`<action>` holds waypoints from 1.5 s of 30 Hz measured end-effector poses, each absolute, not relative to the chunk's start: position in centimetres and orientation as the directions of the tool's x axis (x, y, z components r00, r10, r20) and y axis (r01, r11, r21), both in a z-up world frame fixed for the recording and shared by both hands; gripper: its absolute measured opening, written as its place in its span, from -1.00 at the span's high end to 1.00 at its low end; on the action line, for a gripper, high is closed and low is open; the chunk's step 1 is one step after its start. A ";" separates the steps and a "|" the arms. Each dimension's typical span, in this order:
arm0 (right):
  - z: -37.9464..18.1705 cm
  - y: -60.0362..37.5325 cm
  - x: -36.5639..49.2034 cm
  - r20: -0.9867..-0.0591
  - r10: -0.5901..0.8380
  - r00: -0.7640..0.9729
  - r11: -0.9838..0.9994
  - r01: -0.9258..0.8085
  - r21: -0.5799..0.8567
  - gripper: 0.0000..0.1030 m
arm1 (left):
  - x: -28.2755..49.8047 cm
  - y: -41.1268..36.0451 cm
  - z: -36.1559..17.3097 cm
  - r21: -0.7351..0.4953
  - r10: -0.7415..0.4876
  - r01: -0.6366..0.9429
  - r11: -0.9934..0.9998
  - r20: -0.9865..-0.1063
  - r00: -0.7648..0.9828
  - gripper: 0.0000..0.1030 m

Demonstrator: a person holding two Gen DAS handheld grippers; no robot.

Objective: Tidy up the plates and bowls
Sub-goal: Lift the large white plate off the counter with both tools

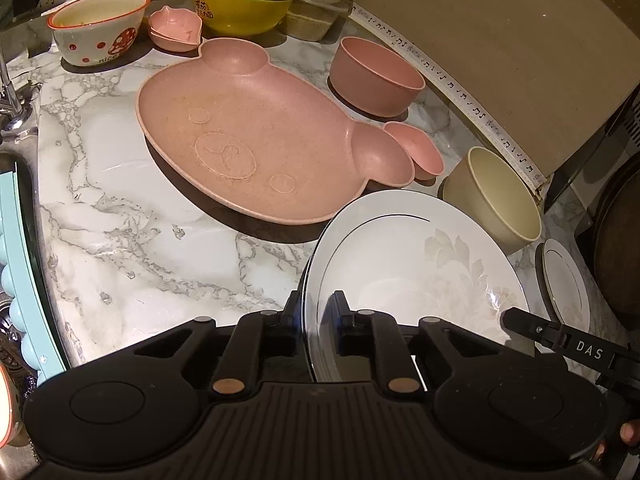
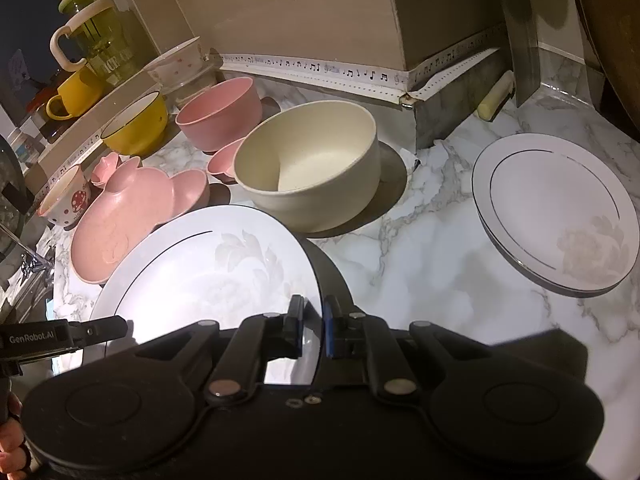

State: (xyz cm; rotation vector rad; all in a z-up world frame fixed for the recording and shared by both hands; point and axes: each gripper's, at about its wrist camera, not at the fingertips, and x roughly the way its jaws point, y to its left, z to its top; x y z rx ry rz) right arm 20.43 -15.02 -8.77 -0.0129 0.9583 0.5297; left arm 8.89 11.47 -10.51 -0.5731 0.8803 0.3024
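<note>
Basically both grippers pinch one white floral plate point(image 2: 208, 276): left gripper point(image 1: 316, 320) clamped on its left rim, right gripper point(image 2: 312, 330) clamped on its right rim, plate tilted, apparently lifted over the marble counter point(image 2: 420, 264). Key relation: the second white plate point(image 2: 556, 216) lies flat, well right of the held one and nearer the right gripper, so stacking likely means carrying rightward. Cream bowl point(image 2: 308, 176) sits just beyond, between them.

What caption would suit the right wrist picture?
Both grippers clamp a white floral plate near a cream bowl and a matching plate.
</note>
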 end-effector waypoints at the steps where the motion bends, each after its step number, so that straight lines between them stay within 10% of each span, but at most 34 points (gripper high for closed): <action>1: -8.8 -15.0 20.5 -0.783 0.423 0.456 0.874 -0.434 0.220 0.83 | 8.9 11.5 -10.5 -0.344 0.019 -0.474 0.811 -0.794 0.608 0.75; 45: -6.9 -17.8 19.4 -0.782 0.398 0.479 0.890 -0.409 0.203 0.85 | 8.3 9.2 -9.3 -0.345 -0.031 -0.388 0.854 -0.780 0.625 0.79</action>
